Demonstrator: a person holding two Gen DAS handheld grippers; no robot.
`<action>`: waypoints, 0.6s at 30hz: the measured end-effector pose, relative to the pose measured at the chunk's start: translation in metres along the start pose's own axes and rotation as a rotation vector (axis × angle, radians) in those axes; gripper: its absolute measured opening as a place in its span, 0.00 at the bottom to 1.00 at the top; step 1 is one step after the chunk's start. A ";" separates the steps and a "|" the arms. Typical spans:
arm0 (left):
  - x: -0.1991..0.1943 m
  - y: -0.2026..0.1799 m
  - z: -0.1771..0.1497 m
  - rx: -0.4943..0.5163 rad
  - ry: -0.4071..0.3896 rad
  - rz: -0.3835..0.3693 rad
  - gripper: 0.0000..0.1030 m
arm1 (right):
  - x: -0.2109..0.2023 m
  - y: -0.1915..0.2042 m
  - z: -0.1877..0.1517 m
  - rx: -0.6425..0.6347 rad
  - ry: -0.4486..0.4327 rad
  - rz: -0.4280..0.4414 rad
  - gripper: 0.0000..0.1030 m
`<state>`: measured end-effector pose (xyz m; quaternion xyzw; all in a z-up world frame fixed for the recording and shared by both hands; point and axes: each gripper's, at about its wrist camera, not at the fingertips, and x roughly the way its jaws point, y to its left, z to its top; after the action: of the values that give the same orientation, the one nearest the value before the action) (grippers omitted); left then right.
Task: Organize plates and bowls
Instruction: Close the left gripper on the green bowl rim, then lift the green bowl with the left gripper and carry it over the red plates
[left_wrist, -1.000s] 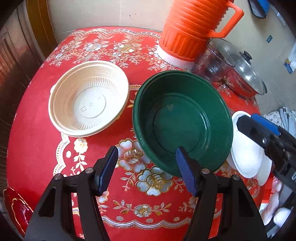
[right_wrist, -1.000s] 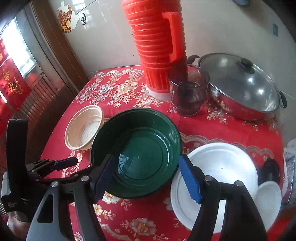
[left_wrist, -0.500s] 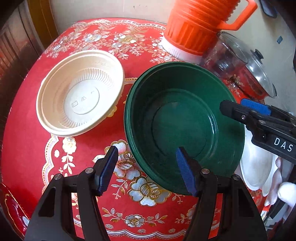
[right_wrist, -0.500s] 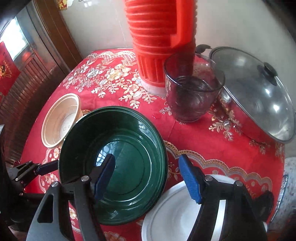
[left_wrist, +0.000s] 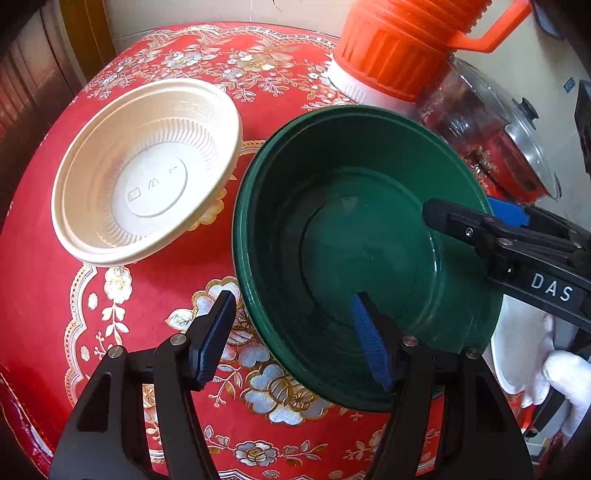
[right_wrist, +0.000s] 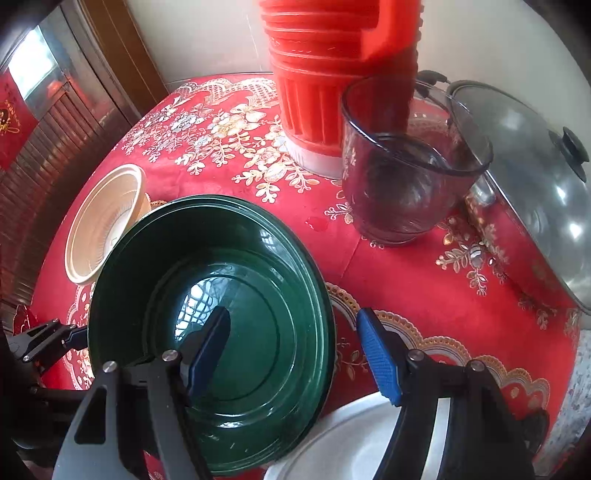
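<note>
Two grippers straddle the green bowl (left_wrist: 365, 254), which sits on the red tabletop (left_wrist: 48, 295) just beside the cream bowl (left_wrist: 147, 173). Left gripper (left_wrist: 291, 339): fingers parted, one inside the bowl and one outside over the cloth, rim between them, no pad seen pressing. Right gripper (right_wrist: 295, 354): fingers likewise parted across the opposite rim, one over the bowl's floor, one outside above the cloth; nothing grasped. A white plate (right_wrist: 354, 443) lies partly under the green bowl's near edge in the right view. Step in hand appears to be a two-sided rim grasp before lifting. Recommendation: seat both pads squarely on the wall below the lip, clench both sides together, and lift level so the bowl does not tip or drag the plate. Hazard: the glass cup (right_wrist: 406, 177) and orange flask (right_wrist: 332, 74) stand near the far rim; keep travel away from them.
</note>
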<state>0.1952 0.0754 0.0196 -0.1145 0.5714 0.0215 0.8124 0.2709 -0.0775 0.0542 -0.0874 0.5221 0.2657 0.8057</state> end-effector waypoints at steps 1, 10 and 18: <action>0.002 0.000 0.000 -0.002 0.004 -0.014 0.64 | 0.000 0.000 0.000 -0.001 -0.004 0.010 0.68; 0.007 0.011 -0.007 -0.019 0.029 -0.007 0.33 | 0.001 0.005 -0.011 0.028 0.000 0.013 0.22; -0.005 0.036 -0.024 -0.031 0.034 -0.013 0.25 | -0.015 0.025 -0.036 -0.014 -0.023 0.005 0.14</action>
<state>0.1652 0.1055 0.0104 -0.1309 0.5838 0.0232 0.8009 0.2240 -0.0765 0.0553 -0.0887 0.5113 0.2725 0.8102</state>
